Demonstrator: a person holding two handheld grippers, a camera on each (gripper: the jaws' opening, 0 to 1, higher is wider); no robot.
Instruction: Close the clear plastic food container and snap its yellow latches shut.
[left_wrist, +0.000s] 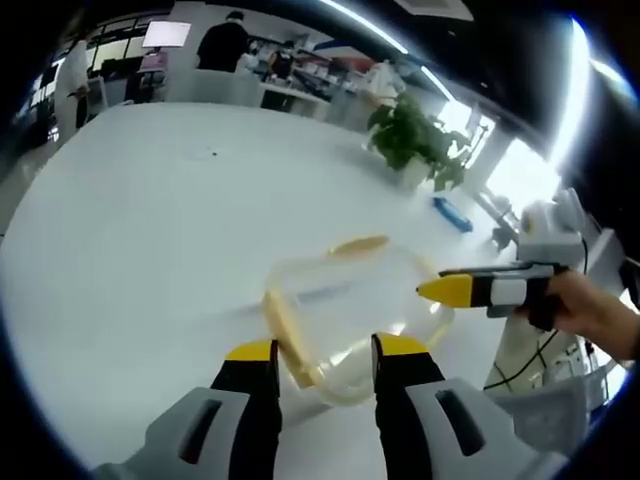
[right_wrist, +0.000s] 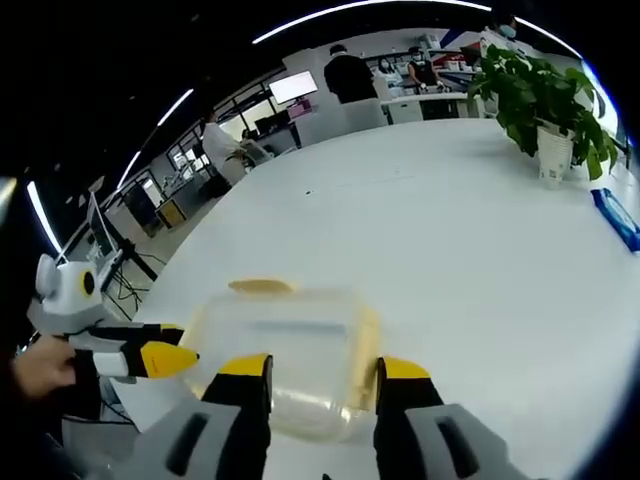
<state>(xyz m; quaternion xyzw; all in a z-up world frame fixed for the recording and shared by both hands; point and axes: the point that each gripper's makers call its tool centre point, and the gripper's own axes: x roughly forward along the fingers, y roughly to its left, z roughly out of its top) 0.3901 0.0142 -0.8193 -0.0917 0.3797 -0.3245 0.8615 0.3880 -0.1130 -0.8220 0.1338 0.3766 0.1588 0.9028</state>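
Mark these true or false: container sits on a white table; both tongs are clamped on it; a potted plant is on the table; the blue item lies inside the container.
1. The container sits on a white table. True.
2. Both tongs are clamped on it. False: the left tongs and right tongs are open, jaws apart.
3. A potted plant stands on the table. True.
4. The blue item lies inside the container. False: it lies apart, near the plant.

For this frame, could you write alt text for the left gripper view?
A clear plastic container with yellow latches sits on a white table, just beyond the open left hand-held gripper. The right hand-held gripper reaches its far side.
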